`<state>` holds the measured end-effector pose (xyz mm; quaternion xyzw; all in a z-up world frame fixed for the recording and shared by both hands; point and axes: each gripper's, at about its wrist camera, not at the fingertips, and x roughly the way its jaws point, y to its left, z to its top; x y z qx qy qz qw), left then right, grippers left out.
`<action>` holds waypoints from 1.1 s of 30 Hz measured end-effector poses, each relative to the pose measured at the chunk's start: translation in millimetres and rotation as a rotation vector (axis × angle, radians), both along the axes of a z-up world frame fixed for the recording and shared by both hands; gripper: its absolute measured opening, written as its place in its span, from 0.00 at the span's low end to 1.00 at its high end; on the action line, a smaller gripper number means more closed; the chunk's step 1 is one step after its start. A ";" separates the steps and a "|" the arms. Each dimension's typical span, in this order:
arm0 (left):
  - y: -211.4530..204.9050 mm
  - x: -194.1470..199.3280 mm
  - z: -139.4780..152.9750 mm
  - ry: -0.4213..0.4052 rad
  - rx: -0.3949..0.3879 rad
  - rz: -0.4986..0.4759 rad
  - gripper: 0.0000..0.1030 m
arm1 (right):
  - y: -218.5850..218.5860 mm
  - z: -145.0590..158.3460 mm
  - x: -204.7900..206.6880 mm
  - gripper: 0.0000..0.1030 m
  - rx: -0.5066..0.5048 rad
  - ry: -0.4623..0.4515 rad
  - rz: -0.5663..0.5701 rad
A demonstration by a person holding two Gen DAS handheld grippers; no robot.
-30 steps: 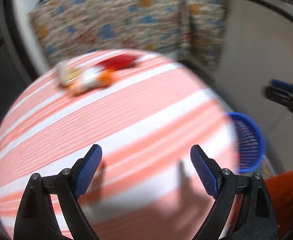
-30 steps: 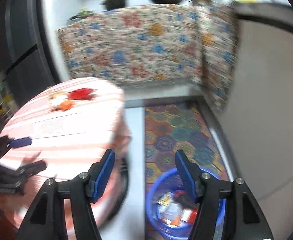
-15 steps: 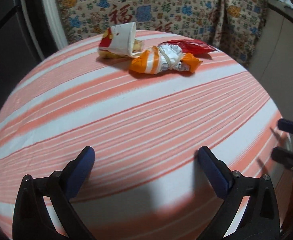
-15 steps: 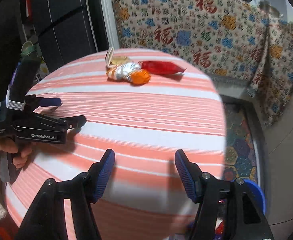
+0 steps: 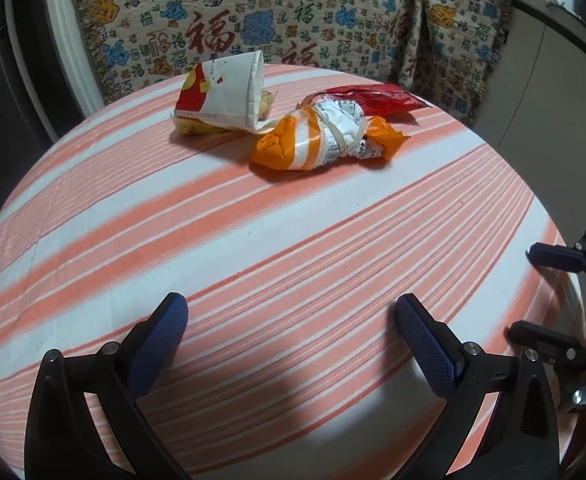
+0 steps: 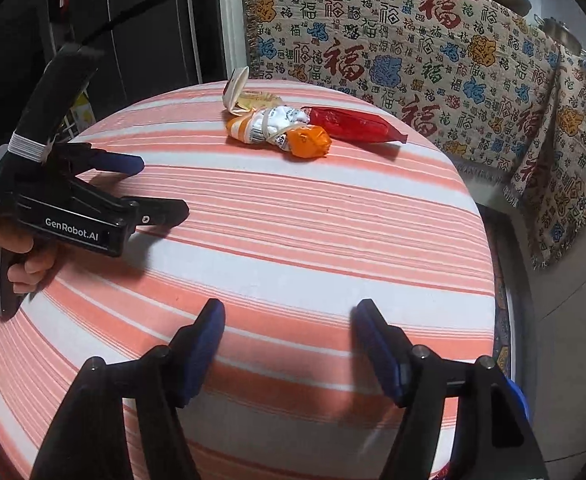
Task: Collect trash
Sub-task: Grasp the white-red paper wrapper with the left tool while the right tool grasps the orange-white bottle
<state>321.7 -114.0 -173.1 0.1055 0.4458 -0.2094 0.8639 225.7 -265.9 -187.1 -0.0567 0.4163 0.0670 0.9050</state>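
Three pieces of trash lie together at the far side of the round striped table [image 5: 253, 240]: a white and red paper cup [image 5: 223, 94] on its side, an orange and white wrapper [image 5: 325, 140] tied with a band, and a red wrapper [image 5: 377, 102]. The right wrist view shows the same cup [image 6: 235, 90], orange wrapper [image 6: 281, 130] and red wrapper [image 6: 353, 124]. My left gripper [image 5: 293, 344] is open and empty above the near edge; it also shows in the right wrist view [image 6: 153, 188]. My right gripper [image 6: 289, 344] is open and empty; it also shows at the right of the left wrist view [image 5: 541, 292].
A patterned cloth [image 5: 293, 12] covers furniture behind the table. A patterned rug [image 6: 503, 308] lies on the floor right of the table. A blue bin's rim [image 6: 515, 392] peeks out behind my right finger. Dark cabinets [image 6: 133, 20] stand at the left.
Both grippers have swung from the blue bin on the floor back over the table and now face the trash pile. Both stay open and empty.
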 end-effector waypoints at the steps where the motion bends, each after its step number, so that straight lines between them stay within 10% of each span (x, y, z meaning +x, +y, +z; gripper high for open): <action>1: -0.5 3.0 3.4 -0.005 -0.009 -0.005 0.99 | 0.2 -0.3 0.4 0.70 0.000 -0.003 -0.001; 9: 3.3 70.4 57.1 -0.048 -0.165 0.126 0.99 | 0.5 -1.7 -1.4 0.70 0.000 -0.024 -0.001; 13: -13.3 108.6 46.5 -0.031 -0.101 0.208 0.96 | 0.9 -1.8 -1.2 0.70 0.000 -0.027 -0.002; 21: 4.9 94.5 44.4 -0.122 -0.075 0.254 0.06 | 0.6 -2.2 -4.6 0.70 0.003 -0.031 0.013; 33: 95.1 -34.3 48.3 -0.030 -0.047 0.146 0.05 | 0.1 -0.3 0.6 0.70 0.014 0.002 0.018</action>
